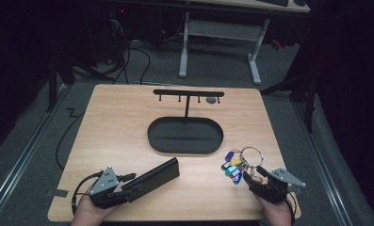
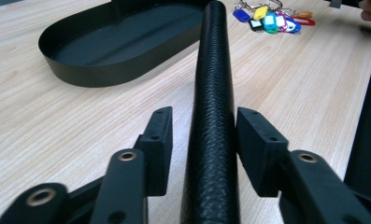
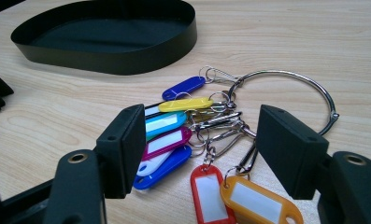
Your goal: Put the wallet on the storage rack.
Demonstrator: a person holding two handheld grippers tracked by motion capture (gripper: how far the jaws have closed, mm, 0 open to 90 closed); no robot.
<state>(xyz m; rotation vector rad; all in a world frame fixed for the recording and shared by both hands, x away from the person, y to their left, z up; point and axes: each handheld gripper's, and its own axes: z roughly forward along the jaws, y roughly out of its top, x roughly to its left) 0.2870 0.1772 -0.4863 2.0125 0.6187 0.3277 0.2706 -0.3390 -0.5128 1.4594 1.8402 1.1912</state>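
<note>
where wood grain runs, pebbled black case [image 2: 213, 116]

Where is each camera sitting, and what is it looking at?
High view: above the table, looking down; both hands, left tongs and right tongs show.
Left gripper view: on the left tongs, looking along the black case between its open jaws.
Right gripper view: on the right tongs, looking at the key tags.
Both gripper views share the oval tray.
</note>
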